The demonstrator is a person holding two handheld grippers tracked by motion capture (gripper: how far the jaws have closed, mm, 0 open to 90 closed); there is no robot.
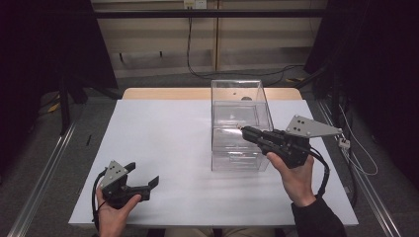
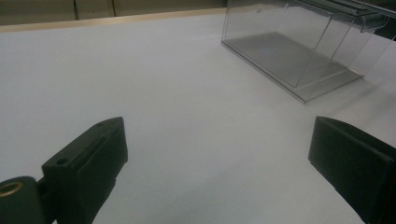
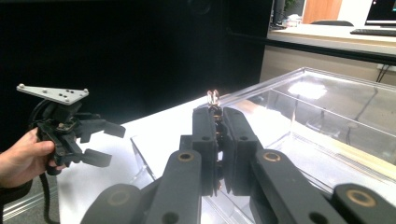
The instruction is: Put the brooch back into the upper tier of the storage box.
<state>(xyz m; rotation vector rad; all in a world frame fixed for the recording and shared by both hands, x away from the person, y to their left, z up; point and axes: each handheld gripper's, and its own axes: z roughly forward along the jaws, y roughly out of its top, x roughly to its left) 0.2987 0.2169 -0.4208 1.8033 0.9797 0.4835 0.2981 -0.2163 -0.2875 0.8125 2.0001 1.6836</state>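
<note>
A clear plastic box (image 1: 236, 148) with an open top stands on the white table (image 1: 168, 143), right of centre. My right gripper (image 1: 243, 130) reaches over the box's near right rim, shut on a small shiny metal piece (image 3: 214, 96), chain-like, which pokes out above its tips (image 3: 215, 111). Most of that piece is hidden between the jaws. My left gripper (image 1: 144, 173) hovers low over the table's front left, open with nothing between its jaws. In the left gripper view it (image 2: 219, 149) faces the box (image 2: 289, 51). The right gripper view also shows the box (image 3: 327, 121) and the left gripper (image 3: 105, 142).
A wooden tabletop strip (image 1: 163, 93) runs behind the white sheet. Metal rails (image 1: 44, 168) flank the table on the floor, and black cables (image 1: 197, 74) trail at the back. Dark curtains stand on both sides.
</note>
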